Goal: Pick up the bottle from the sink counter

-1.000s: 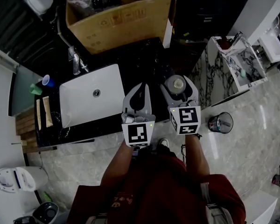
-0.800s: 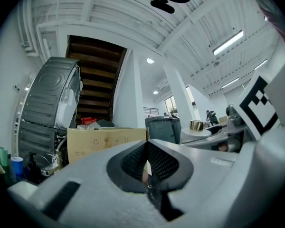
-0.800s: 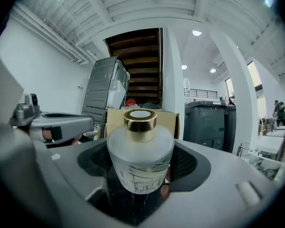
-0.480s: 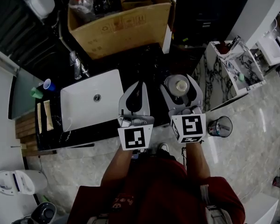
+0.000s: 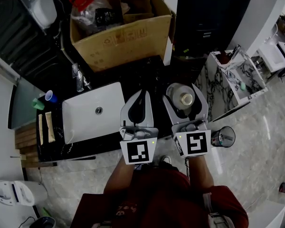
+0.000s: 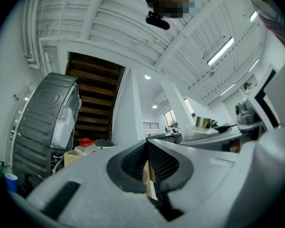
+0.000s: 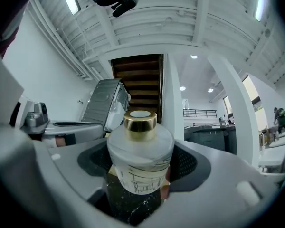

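Frosted glass: one bottle (image 7: 140,151), apparently gripped by right gripper (image 5: 183,87); left gripper (image 5: 143,94) closed.

Room-wise: the cardboard box (image 5: 123,37) walls off the back of the black counter (image 5: 154,72), so we get no way through there. On the left the white sink (image 5: 80,122) is an open hollow, with the faucet (image 5: 78,77) sticking up at its back edge. The left gripper (image 5: 142,95), jaws together, sits just beside the right gripper (image 5: 183,86), so we only have a slim gap between them. The bottle (image 5: 183,99) fills the right jaws pad to pad. A marble-patterned cabinet (image 5: 211,94) crowds the right side. Above the counter's front edge it's open.
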`<state>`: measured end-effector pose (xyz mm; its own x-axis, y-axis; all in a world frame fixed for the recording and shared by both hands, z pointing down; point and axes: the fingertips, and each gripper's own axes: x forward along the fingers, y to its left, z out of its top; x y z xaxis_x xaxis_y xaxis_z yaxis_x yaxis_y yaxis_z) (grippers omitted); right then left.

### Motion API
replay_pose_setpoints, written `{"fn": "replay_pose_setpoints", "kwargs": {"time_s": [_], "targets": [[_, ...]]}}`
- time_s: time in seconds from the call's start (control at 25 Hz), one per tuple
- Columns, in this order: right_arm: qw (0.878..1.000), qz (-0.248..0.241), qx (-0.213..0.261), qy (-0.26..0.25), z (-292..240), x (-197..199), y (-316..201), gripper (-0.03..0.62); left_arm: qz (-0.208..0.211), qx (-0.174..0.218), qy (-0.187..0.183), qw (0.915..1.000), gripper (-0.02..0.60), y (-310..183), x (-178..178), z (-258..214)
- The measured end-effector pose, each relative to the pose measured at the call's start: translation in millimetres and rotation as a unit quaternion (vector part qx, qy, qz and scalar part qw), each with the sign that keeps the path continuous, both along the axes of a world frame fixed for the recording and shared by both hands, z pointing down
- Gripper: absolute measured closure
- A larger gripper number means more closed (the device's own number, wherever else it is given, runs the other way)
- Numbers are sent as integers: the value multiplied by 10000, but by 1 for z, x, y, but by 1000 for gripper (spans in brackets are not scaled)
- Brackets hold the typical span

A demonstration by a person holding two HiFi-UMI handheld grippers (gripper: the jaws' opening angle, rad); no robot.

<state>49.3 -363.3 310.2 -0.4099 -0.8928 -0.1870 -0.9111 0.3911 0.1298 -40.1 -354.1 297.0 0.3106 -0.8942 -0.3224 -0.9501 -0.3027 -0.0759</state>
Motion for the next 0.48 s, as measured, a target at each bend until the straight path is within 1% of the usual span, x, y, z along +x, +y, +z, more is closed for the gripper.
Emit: {"fn": "replay_pose_setpoints", "kwargs": {"time_s": [0.24, 0.48], "targets": [[9989, 158, 420, -115, -23, 6, 9, 258, 45, 137, -51, 9999, 581, 2, 2, -12], [9959, 366, 797, -216, -45, 15, 18, 258, 70, 379, -53, 9992, 581, 5, 3, -29]]}}
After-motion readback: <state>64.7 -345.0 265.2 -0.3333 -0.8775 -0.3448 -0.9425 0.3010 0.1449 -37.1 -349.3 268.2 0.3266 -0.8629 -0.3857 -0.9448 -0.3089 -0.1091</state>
